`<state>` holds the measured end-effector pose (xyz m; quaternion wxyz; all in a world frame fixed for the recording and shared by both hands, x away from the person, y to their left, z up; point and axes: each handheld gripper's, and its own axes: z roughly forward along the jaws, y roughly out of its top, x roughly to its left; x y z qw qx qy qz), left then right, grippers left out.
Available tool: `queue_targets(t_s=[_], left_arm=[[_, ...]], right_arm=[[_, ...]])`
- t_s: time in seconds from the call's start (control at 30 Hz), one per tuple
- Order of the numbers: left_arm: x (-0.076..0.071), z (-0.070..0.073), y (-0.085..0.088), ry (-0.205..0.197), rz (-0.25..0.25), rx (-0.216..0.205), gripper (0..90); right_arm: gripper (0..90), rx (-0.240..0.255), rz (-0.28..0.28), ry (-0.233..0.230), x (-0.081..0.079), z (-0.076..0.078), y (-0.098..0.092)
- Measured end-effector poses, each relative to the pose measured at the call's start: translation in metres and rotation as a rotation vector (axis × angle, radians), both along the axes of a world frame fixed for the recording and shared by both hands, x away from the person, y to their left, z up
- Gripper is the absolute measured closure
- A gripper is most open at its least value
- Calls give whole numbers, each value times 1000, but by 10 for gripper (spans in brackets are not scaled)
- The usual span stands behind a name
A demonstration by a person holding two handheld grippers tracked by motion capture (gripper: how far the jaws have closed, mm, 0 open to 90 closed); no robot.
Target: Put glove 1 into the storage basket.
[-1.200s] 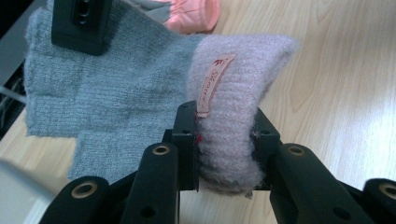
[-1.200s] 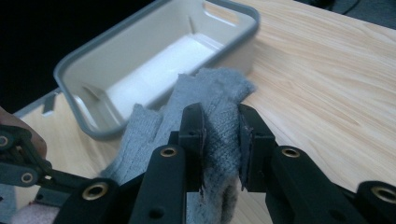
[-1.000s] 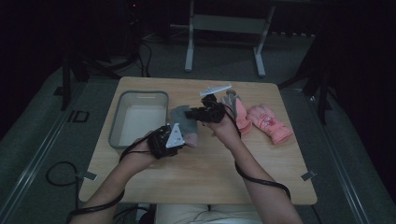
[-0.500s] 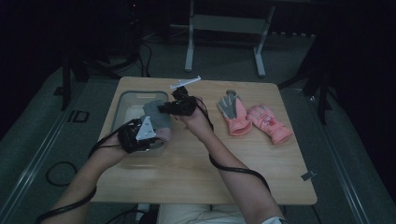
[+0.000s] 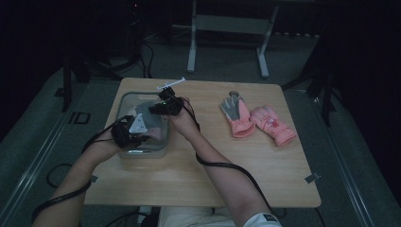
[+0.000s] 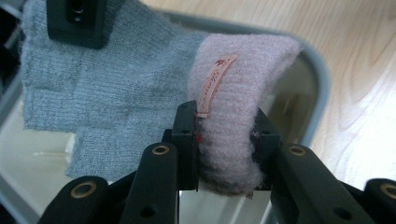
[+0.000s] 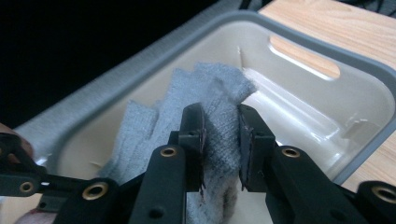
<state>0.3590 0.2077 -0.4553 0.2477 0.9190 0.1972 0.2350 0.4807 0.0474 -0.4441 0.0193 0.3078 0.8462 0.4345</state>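
Both tongs stretch the grey glove (image 6: 107, 93) lengthwise over the bin (image 5: 124, 101).

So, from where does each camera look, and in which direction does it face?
High view: above the person's side, facing forward and down on the table; both forearms enter from below.
Left gripper view: on the left gripper, looking along its fingers, shut on the glove's pink cuff.
Right gripper view: on the right gripper, clamping the grey knit above the grey bin.
All share the glove and bin.
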Motion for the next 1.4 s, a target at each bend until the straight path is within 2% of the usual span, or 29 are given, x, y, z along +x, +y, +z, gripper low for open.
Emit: queue_targets(t_s=[0.03, 0.1, 0.13, 0.3, 0.33, 0.53, 0.67, 0.7, 0.73, 0.87, 0.97, 1.07, 1.17, 1.2, 1.3, 1.4], left_arm=[[6, -6, -1, 22, 4, 14, 699], [9, -8, -2, 33, 6, 16, 699], [14, -13, -2, 54, 8, 20, 699], [26, -17, -3, 104, 2, 41, 698], [31, -19, -4, 123, 1, 62, 697], [42, -24, -9, 164, -3, 97, 696], [47, -28, -12, 178, -4, 122, 690], [51, -31, -14, 200, -2, 142, 686], [52, -33, -15, 204, -3, 151, 683], [57, -38, -18, 216, 13, 161, 642], [60, -41, -18, 242, 61, 141, 538], [60, -39, -15, 232, 99, 132, 366], [59, -32, -8, 222, 141, 96, 222], [56, -30, -6, 208, 141, 83, 178], [51, -23, -1, 202, 157, 6, 139], [47, -12, 3, 194, 170, -101, 105]], right_arm=[[742, -8, -3, 0, 2, -3, 2], [742, -22, -7, 7, 5, -10, 4], [742, -24, -13, 9, 7, -12, 5], [741, -47, -30, 32, 14, -23, 8], [741, -50, -36, 35, 14, -24, 9], [726, -88, -53, 42, 20, -33, 14], [638, -132, -71, 30, 24, -36, 15], [629, -127, -77, 28, 25, -35, 13], [614, -116, -81, 30, 25, -34, 10], [592, -81, -89, 20, 24, -26, -3], [580, -69, -96, 14, 24, -21, -13], [571, -57, -93, 5, 21, -17, -23], [571, -46, -82, -4, 14, -13, -33], [572, -44, -79, -10, 11, -11, -37], [580, -26, -68, -31, 4, -6, -51], [592, -32, -61, -62, -3, -1, -68]])
